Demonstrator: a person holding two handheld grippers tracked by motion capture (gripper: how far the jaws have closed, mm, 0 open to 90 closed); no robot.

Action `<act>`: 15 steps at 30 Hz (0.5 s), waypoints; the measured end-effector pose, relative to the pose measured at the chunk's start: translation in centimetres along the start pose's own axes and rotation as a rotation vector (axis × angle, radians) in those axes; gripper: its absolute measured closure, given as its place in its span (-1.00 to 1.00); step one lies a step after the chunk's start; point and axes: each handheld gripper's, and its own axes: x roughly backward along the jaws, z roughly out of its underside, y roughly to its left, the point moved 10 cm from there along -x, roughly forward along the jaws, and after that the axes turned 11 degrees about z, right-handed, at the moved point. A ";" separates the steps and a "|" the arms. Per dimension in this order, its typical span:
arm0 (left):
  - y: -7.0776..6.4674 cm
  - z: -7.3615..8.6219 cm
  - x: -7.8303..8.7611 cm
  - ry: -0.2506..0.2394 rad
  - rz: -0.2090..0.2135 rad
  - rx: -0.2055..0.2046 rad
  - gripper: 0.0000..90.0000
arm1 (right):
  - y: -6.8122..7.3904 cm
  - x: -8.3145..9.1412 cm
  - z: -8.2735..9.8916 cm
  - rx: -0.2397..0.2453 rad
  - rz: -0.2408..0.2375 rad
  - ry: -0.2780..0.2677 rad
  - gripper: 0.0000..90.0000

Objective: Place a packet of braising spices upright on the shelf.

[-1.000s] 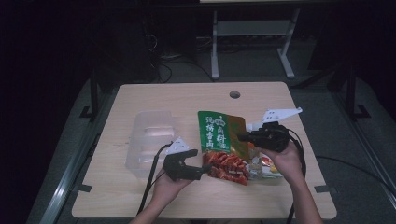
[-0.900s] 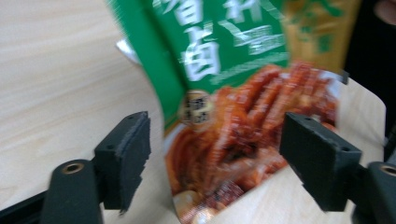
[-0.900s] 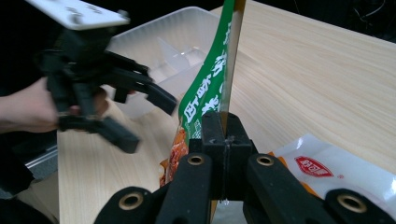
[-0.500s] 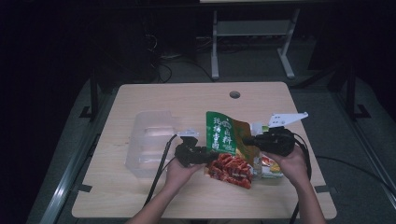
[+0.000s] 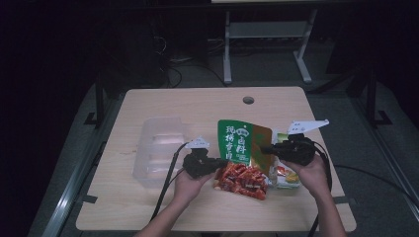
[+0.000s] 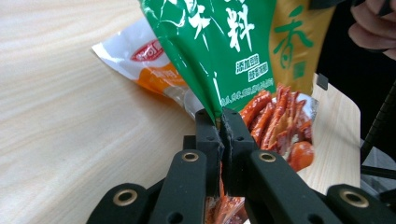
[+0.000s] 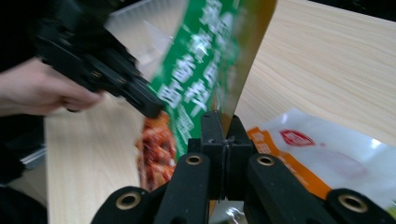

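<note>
A green and gold snack bag (image 5: 243,144) with red food printed at its bottom is held tilted above the table between both grippers. My left gripper (image 5: 223,160) is shut on its left edge, and the green bag (image 6: 219,42) rises straight out of my closed jaws. My right gripper (image 5: 264,148) is shut on the opposite edge, where the gold side of the bag (image 7: 210,60) stands between the jaws. A white and orange packet (image 5: 285,176) lies flat on the table under the bag, also the packet (image 6: 154,65) and the packet (image 7: 327,158).
A clear plastic container (image 5: 159,149) sits on the wooden table (image 5: 197,106) to the left of my left hand. A round cable hole (image 5: 248,99) is near the far edge. Dark floor and a metal stand lie beyond the table.
My left gripper moved right from the table's front to the bag and shut on its left edge. The bag has lifted slightly and shifted right, with the right gripper still holding it.
</note>
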 end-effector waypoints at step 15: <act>-0.7 0.4 0.9 0.001 -0.031 -0.064 0.96 | 1.9 -2.8 1.2 0.004 -0.080 0.076 0.94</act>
